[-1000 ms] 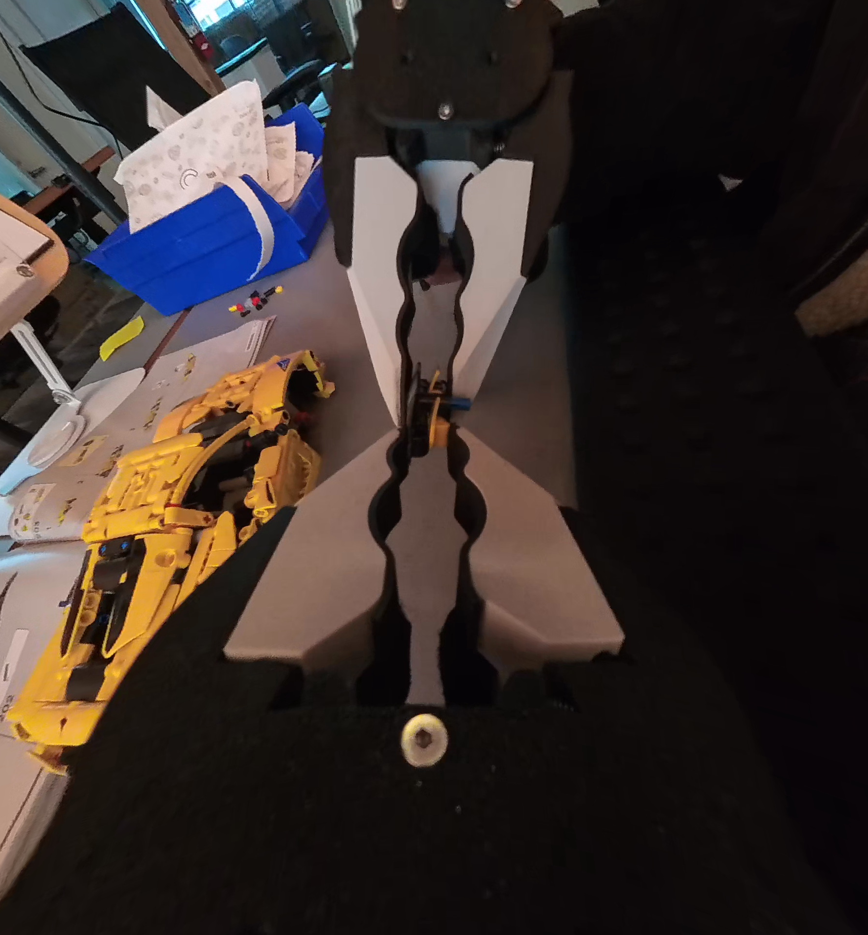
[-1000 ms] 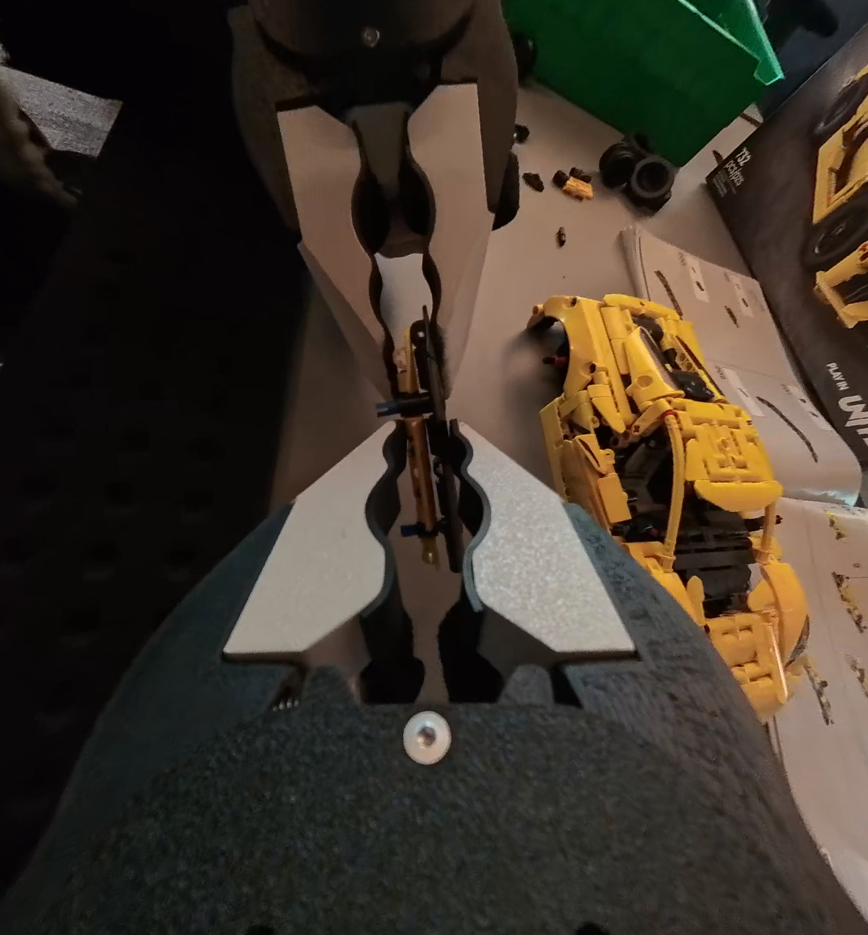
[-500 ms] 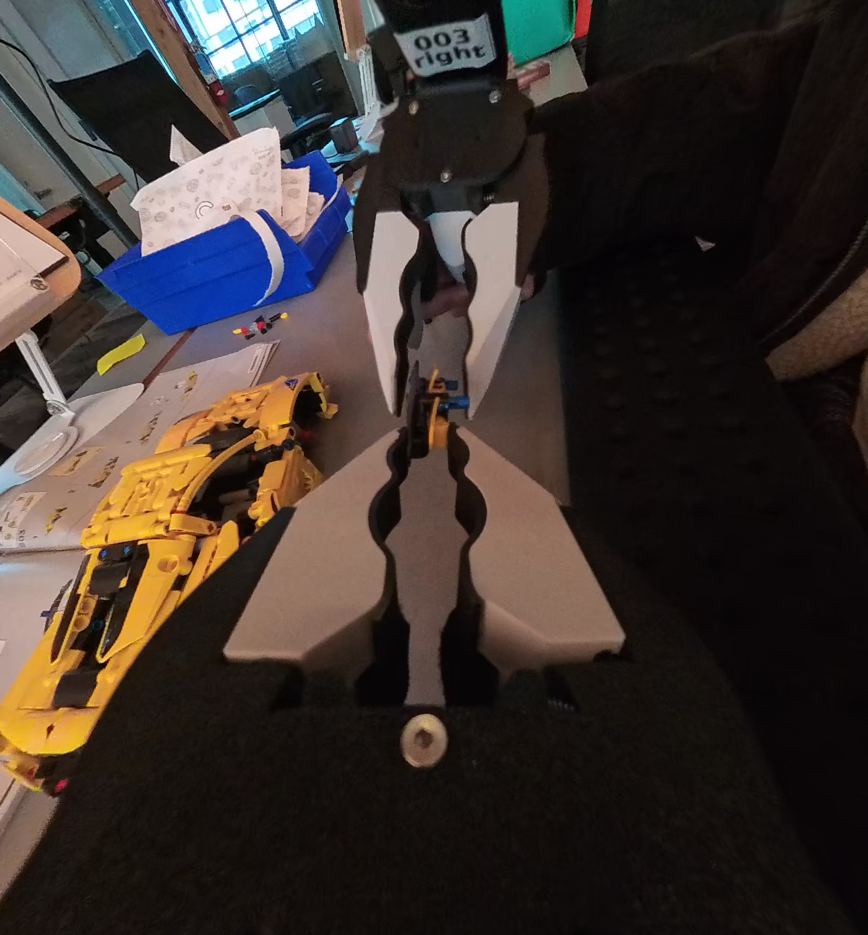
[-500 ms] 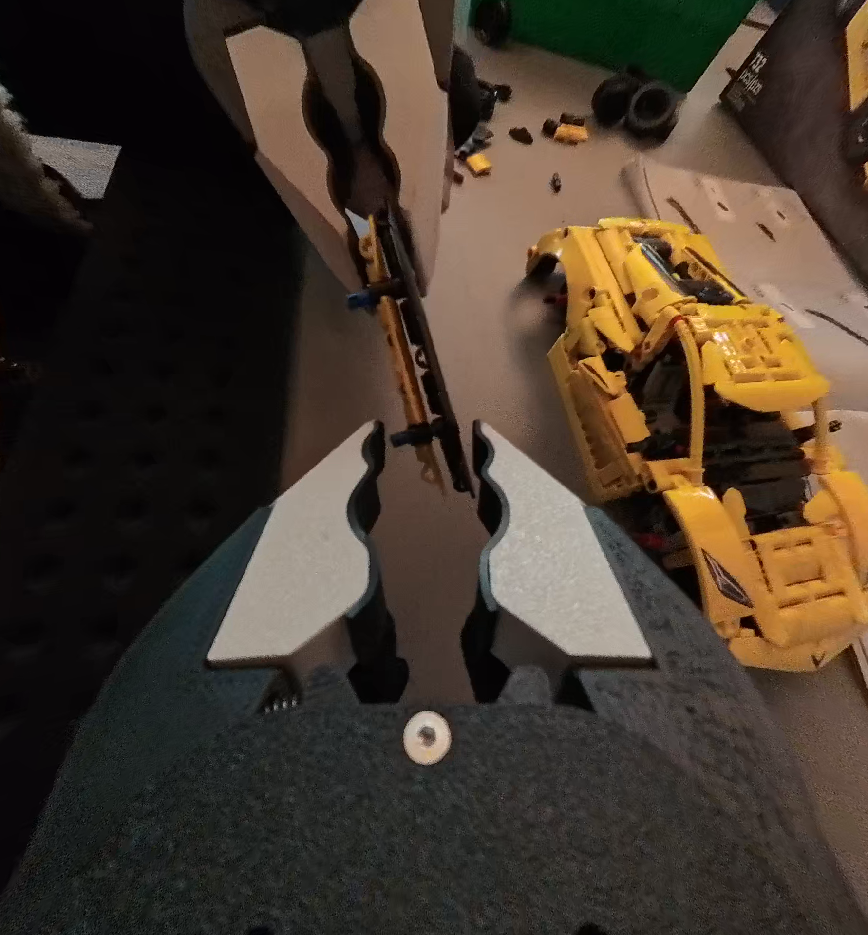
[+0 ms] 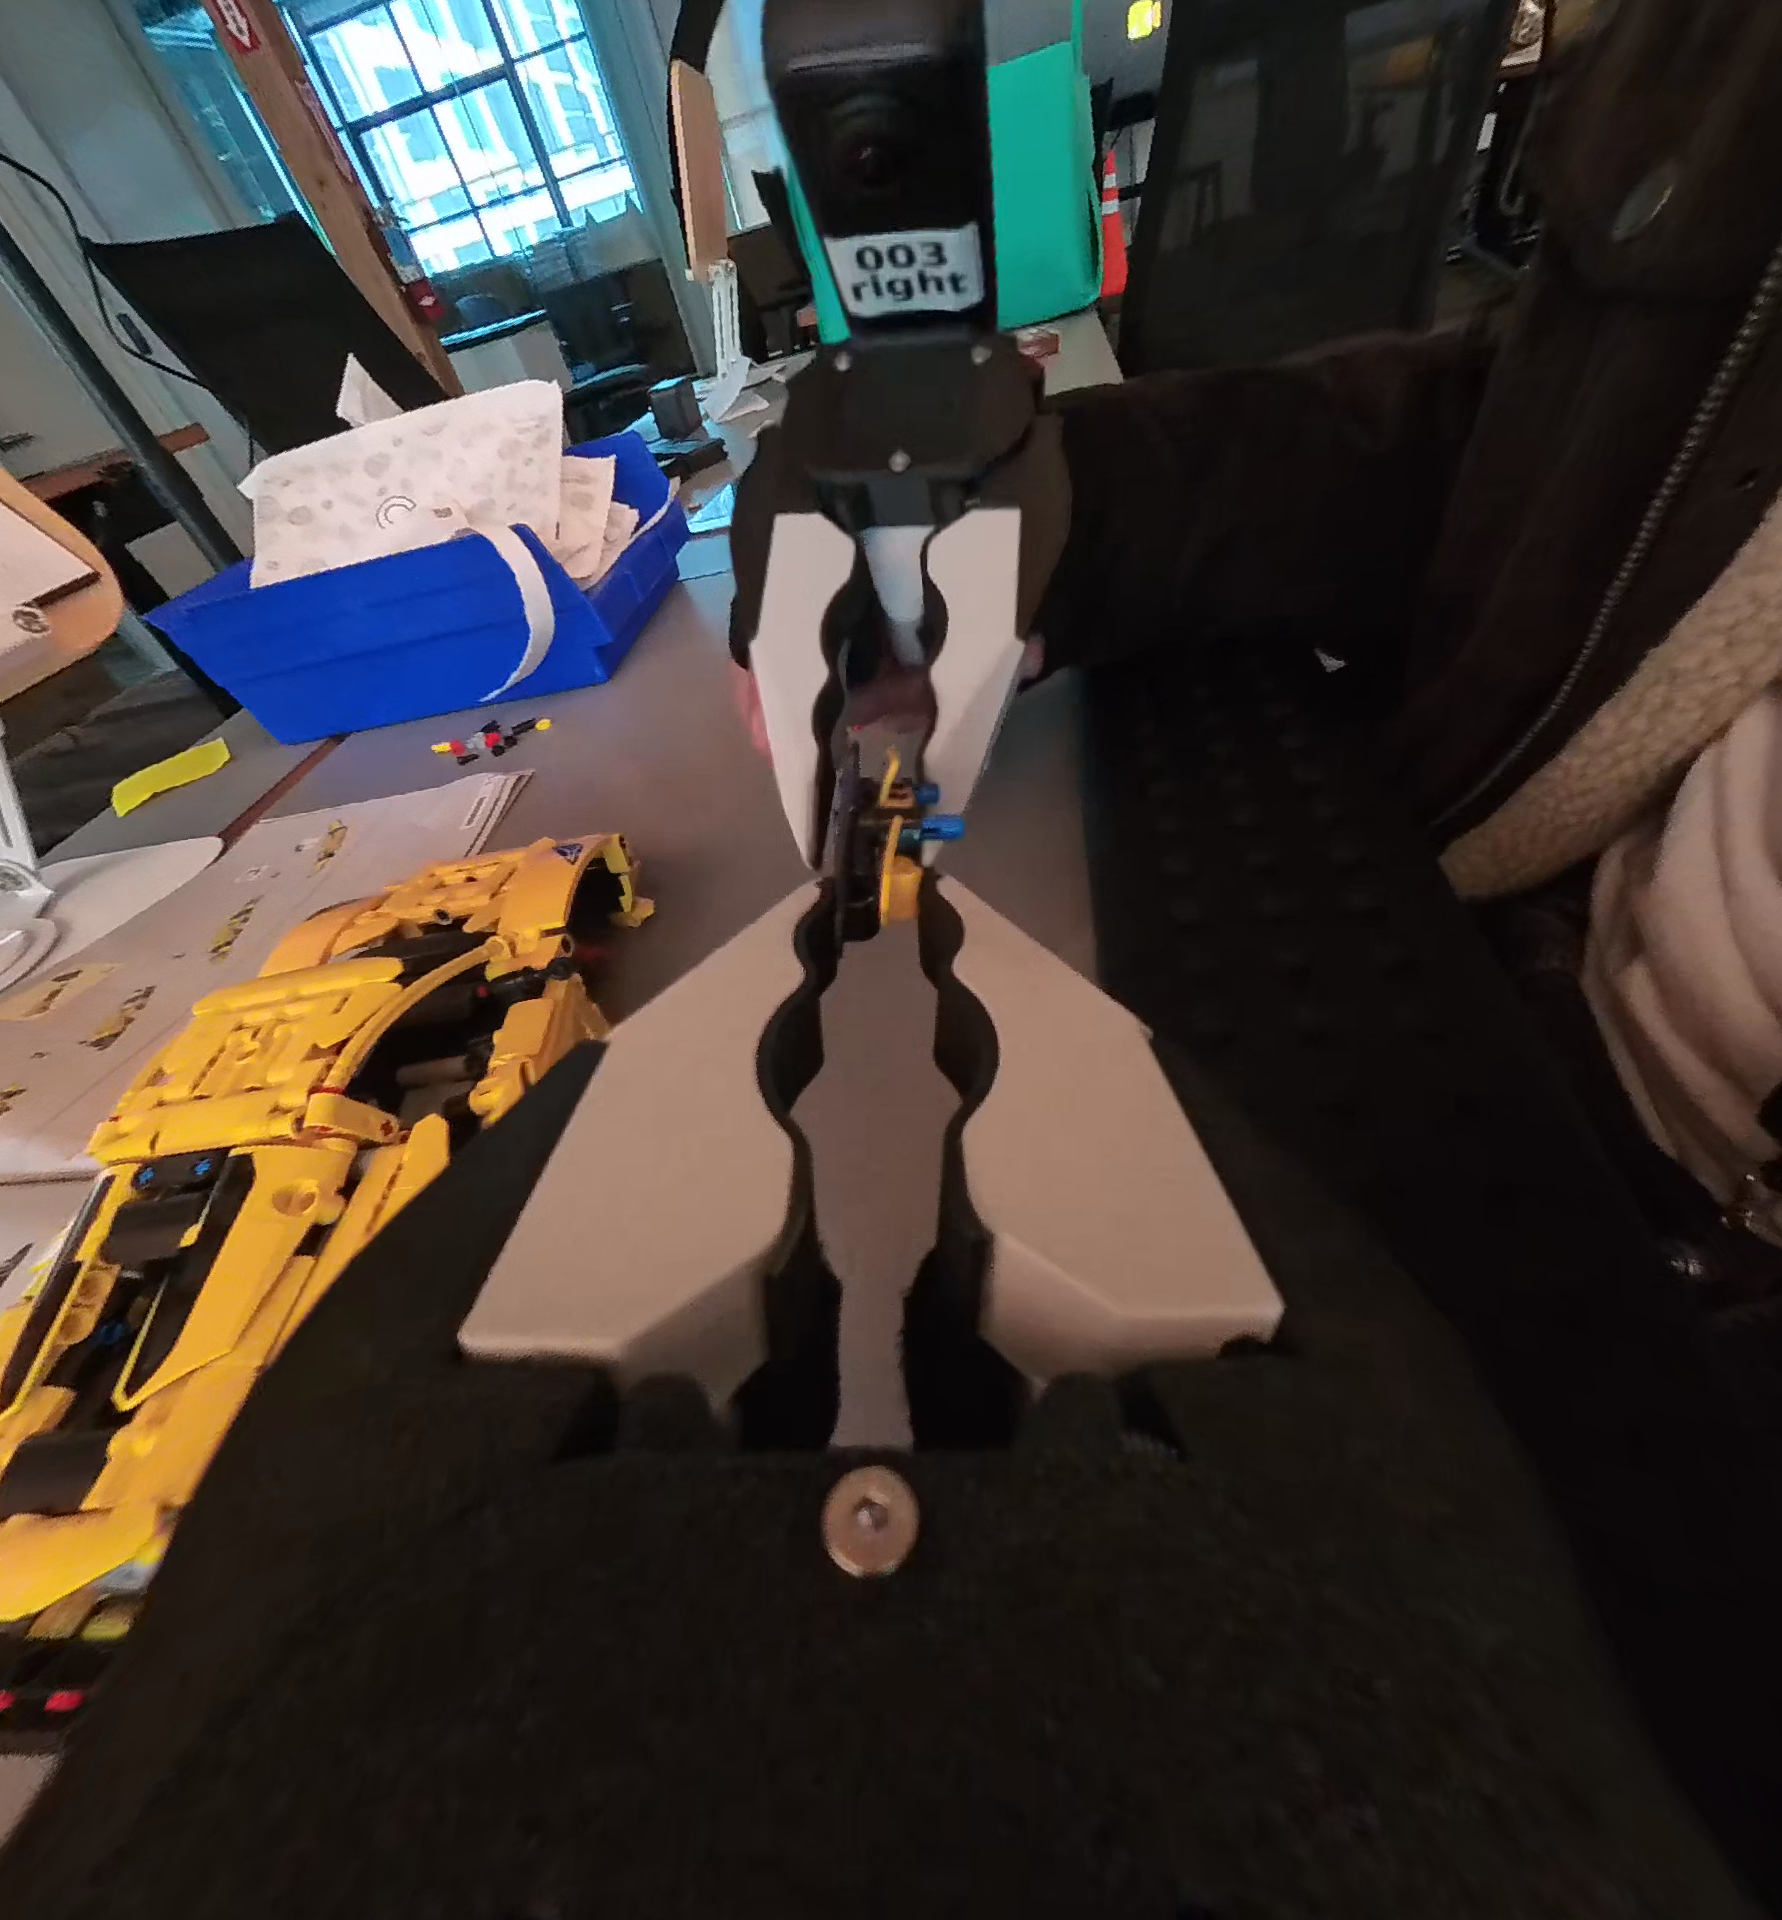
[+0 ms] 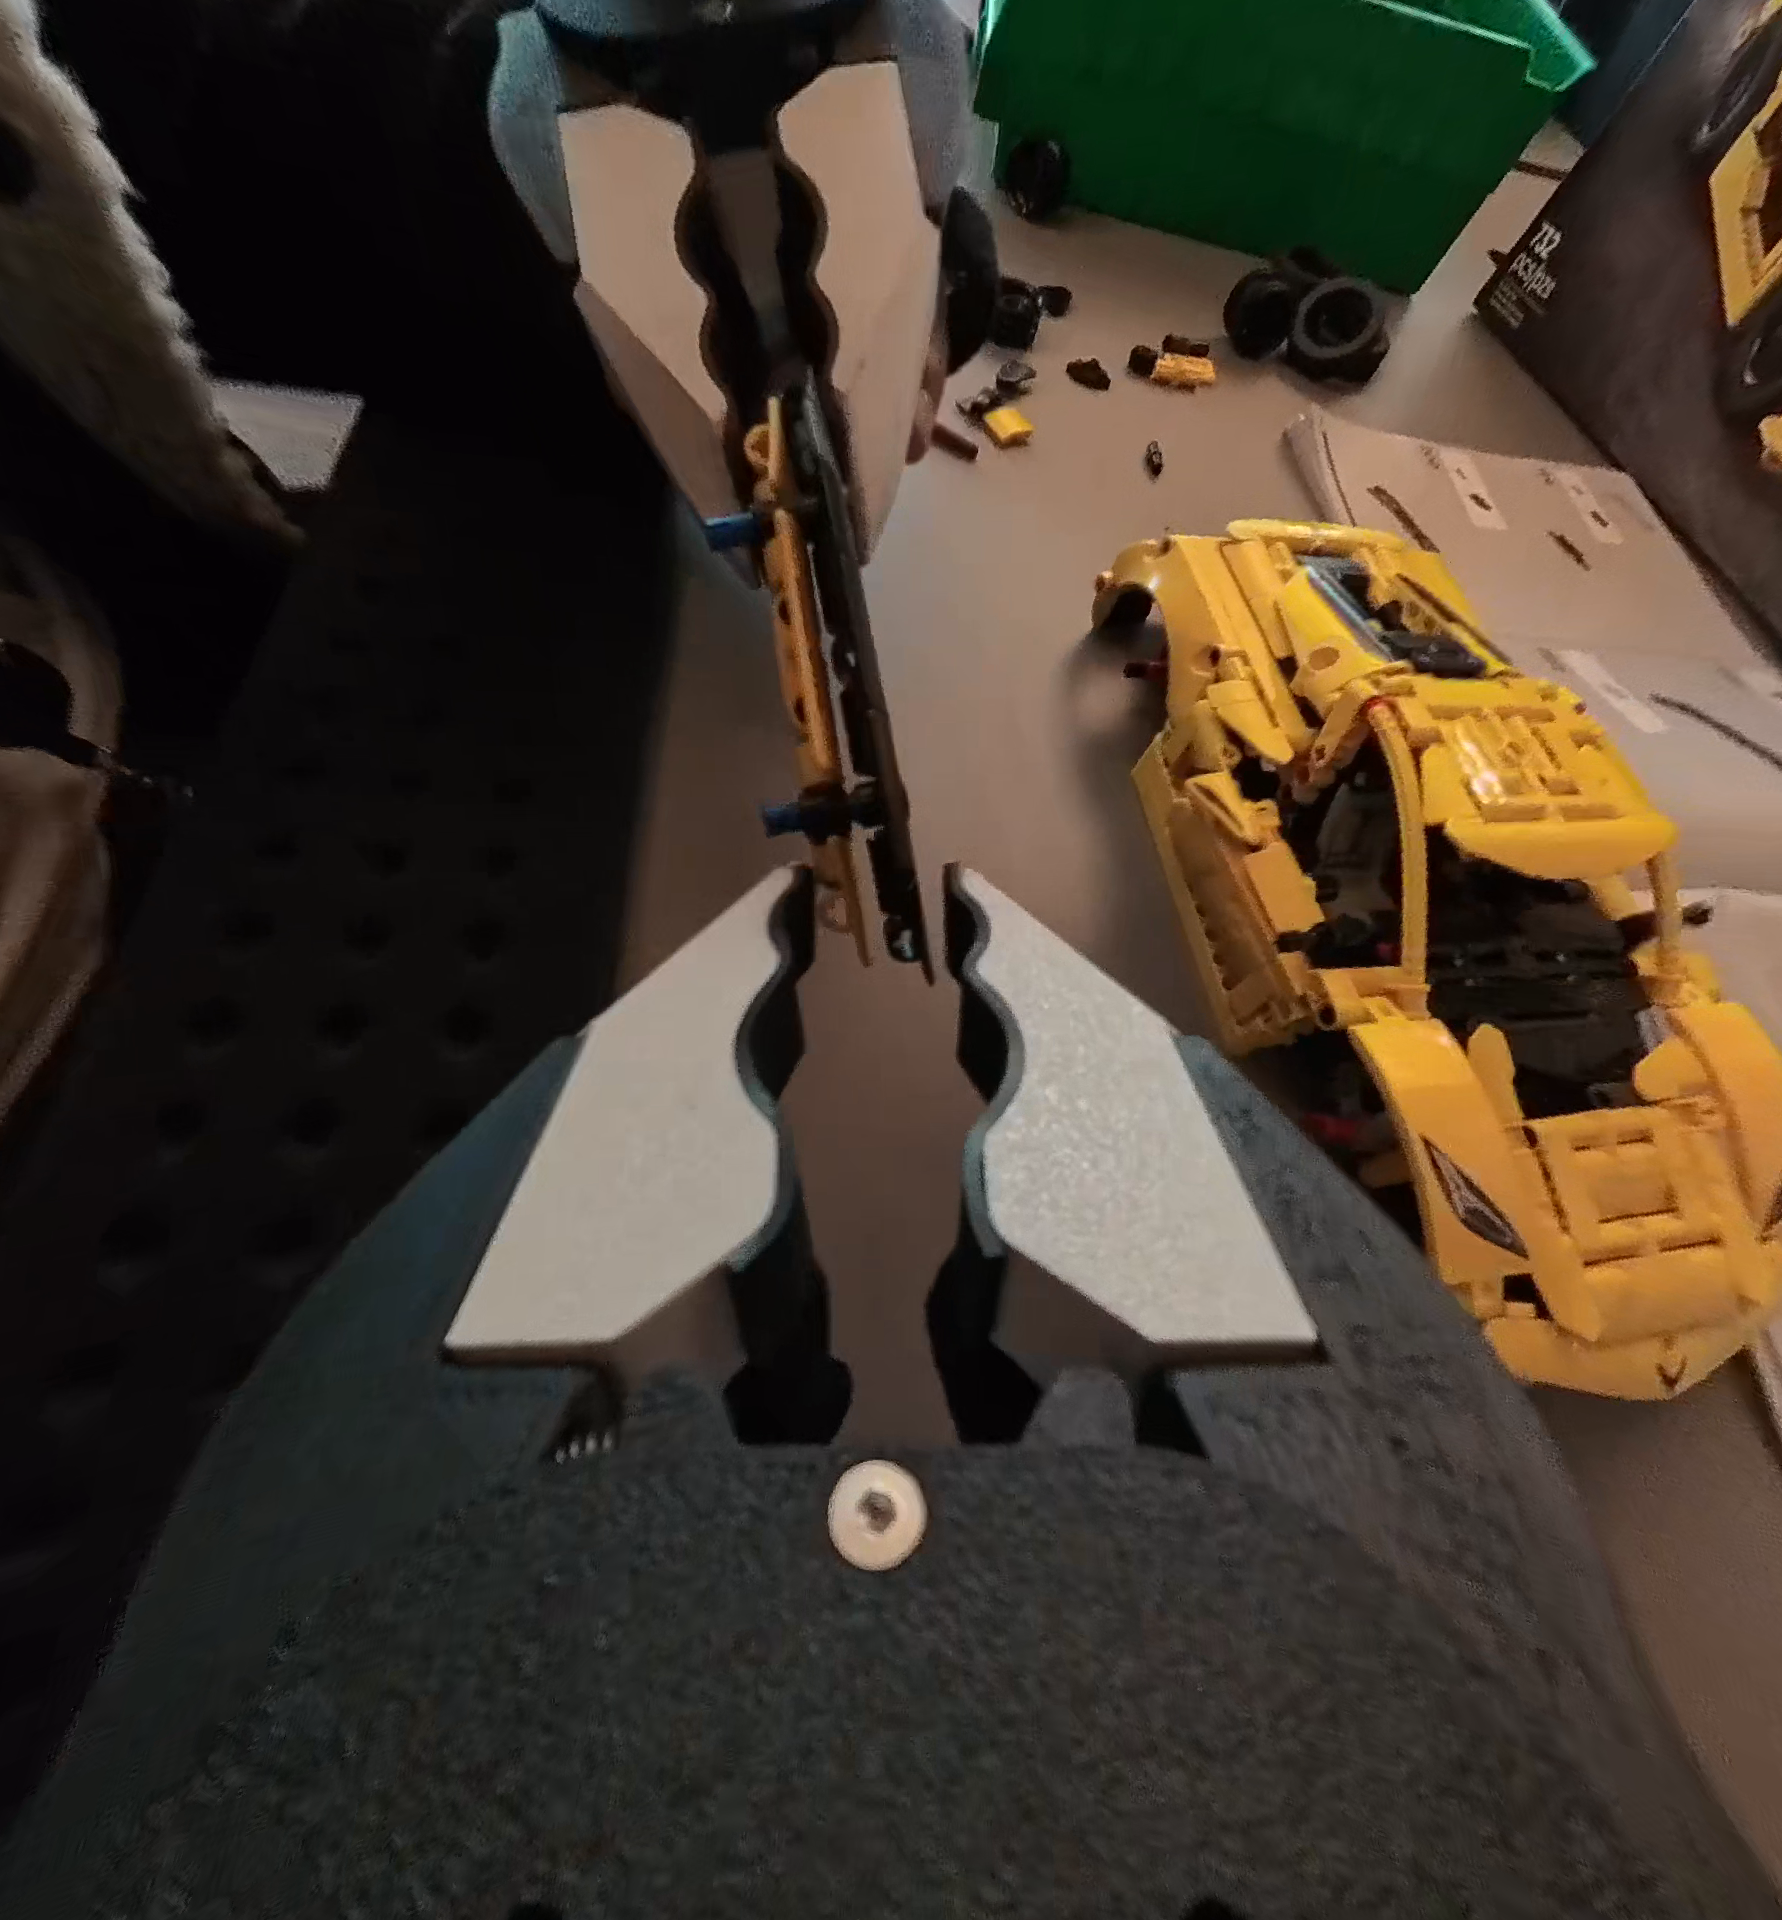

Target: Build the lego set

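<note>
Lego panel [image 6: 825, 665], slim, yellow and black with short blue pins sticking out sideways, held in mid-air over the edge of a plain grey table [image 6: 1022, 623]. Far end pinched between the pressed-in white fingers of the left gripper [image 5: 873, 891], seen in the right wrist view coming in from the top. Near end lying in the gap of the right gripper [image 6: 874, 883], jaws spread wider than the panel, no clear contact on either side. Both grippers tip to tip, facing each other along the panel's length.

On the table beside them, well apart from the panel: partly built yellow lego sports car [image 6: 1469, 935] with black inner parts, wheel arches bare, resting partly on an open white instruction booklet [image 6: 1489, 499]. Farther back, a scatter of small black and yellow loose pieces [image 6: 1178, 364], a few black rubber tyres [image 6: 1302, 317] just in front of a green plastic bin [image 6: 1230, 135], and a dark set box [image 6: 1645, 260] at the right edge. From the left wrist view, a blue plastic bin [image 5: 399, 634] stuffed with white printed paper bags [image 5: 419, 488], and a dark sleeve [image 5: 1230, 499] behind the right gripper.
</note>
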Motion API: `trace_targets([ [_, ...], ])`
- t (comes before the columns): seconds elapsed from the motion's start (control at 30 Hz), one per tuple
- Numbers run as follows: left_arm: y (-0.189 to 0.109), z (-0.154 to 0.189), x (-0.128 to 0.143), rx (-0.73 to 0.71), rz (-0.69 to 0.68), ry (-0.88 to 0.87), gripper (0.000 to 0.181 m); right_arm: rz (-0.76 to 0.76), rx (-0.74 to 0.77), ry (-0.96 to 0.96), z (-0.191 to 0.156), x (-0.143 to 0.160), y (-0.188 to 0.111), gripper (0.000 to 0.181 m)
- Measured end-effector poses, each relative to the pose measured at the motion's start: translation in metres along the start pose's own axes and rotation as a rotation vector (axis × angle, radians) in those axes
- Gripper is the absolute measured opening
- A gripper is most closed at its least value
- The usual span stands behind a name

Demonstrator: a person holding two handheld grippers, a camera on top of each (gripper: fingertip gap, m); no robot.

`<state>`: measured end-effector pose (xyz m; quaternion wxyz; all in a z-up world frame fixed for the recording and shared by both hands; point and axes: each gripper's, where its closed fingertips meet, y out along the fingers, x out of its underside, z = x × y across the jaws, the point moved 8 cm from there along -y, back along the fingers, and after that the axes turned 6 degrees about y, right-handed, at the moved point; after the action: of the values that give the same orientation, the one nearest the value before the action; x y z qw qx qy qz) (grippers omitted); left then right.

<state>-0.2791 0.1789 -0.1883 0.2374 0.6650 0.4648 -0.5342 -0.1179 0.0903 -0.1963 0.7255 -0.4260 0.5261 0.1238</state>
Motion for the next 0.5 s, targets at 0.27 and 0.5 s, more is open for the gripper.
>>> trace_targets([
  [0.27, -0.009, -0.024, 0.020, -0.061, -0.114, -0.217, 0.033, -0.131, 0.137, -0.087, 0.009, 0.003, 0.000, 0.018],
  [0.5, 0.022, -0.006, 0.018, -0.091, -0.272, 0.001, 0.051, -0.313, 0.175, -0.148, 0.001, -0.003, 0.019, 0.019],
])
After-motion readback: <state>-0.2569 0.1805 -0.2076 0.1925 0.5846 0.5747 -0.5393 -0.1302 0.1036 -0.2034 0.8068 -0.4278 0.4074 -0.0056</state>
